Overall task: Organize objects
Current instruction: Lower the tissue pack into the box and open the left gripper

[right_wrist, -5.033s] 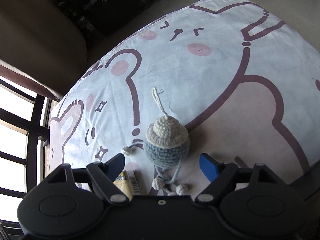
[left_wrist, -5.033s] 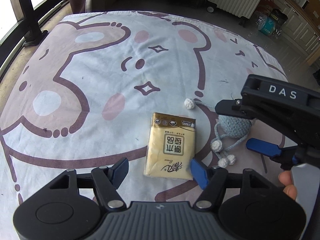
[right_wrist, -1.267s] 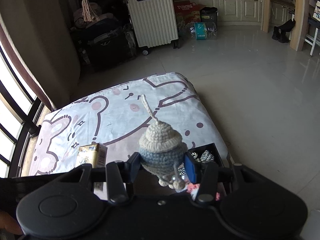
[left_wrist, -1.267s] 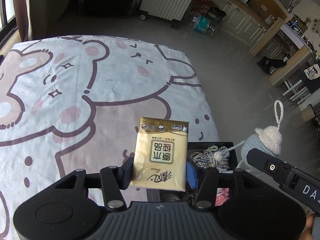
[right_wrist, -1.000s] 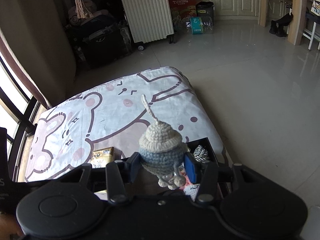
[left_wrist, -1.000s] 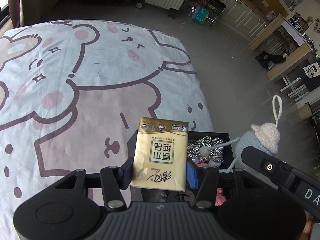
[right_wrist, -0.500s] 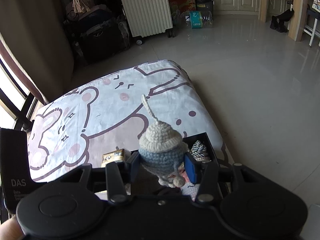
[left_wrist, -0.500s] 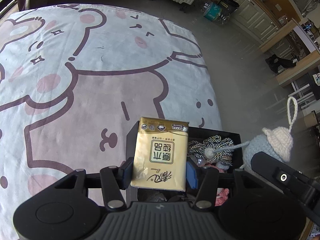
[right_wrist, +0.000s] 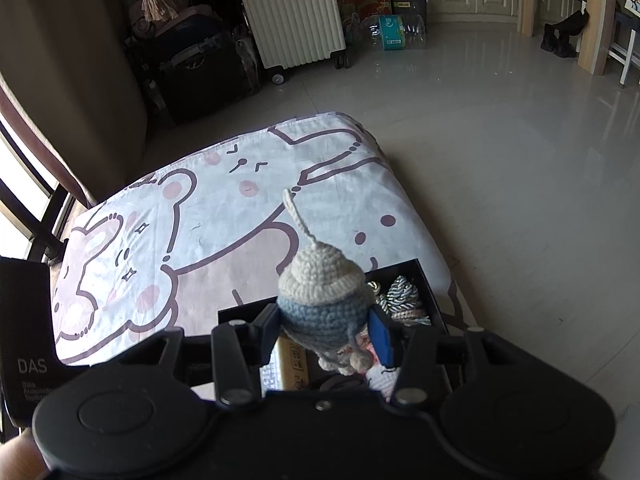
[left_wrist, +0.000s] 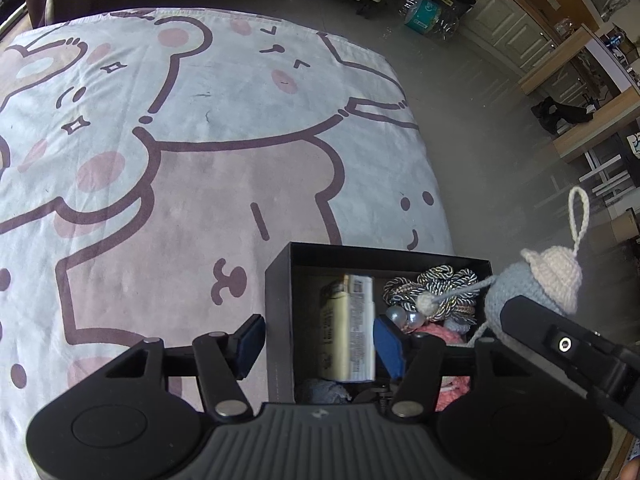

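A black open box sits at the near right corner of the bear-print bed sheet. The gold tissue pack stands on edge inside the box, free of my left gripper, which is open just above the box's left part. My right gripper is shut on a blue-and-cream crocheted doll and holds it over the box; the doll also shows in the left wrist view, its pom-pom cord hanging over the box.
The box also holds a striped braided cord, beads and pink crochet pieces. The bed edge drops to a glossy tiled floor on the right. A white suitcase and dark bags stand beyond the bed.
My left gripper has opened and the tissue pack has dropped into the box, turning on edge. My right gripper, still holding the doll, has moved closer over the box.
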`<state>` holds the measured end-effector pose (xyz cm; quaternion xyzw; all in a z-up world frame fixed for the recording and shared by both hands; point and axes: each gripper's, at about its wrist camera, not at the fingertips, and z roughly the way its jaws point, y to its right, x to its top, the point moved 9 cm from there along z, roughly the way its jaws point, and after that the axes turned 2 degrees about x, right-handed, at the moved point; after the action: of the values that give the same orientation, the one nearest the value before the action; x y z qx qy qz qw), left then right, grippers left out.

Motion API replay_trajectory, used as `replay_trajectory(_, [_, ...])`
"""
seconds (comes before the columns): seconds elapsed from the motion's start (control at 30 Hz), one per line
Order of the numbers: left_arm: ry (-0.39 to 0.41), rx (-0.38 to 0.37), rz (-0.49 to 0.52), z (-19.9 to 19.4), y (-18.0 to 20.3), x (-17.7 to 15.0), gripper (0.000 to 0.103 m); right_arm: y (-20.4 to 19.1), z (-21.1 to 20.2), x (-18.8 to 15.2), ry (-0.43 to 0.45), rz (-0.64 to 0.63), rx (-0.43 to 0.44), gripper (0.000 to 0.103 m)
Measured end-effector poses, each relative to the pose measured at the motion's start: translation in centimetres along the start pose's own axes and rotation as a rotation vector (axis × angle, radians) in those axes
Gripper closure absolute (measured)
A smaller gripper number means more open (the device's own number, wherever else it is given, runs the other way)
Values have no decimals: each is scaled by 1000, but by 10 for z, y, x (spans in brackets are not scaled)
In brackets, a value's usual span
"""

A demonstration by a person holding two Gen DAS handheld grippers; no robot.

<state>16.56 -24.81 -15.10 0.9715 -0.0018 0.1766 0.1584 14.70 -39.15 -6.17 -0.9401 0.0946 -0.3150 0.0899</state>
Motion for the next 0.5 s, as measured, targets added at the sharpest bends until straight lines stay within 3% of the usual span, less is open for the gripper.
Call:
replay_trajectory(0.4, [32,29,-42,-9,-32,16,43,-20,6,1,-8,50,100,54])
replay_trajectory(0.5, [37,29,-52,-11,-38,19,43,-25,8,2,-8,32,88,54])
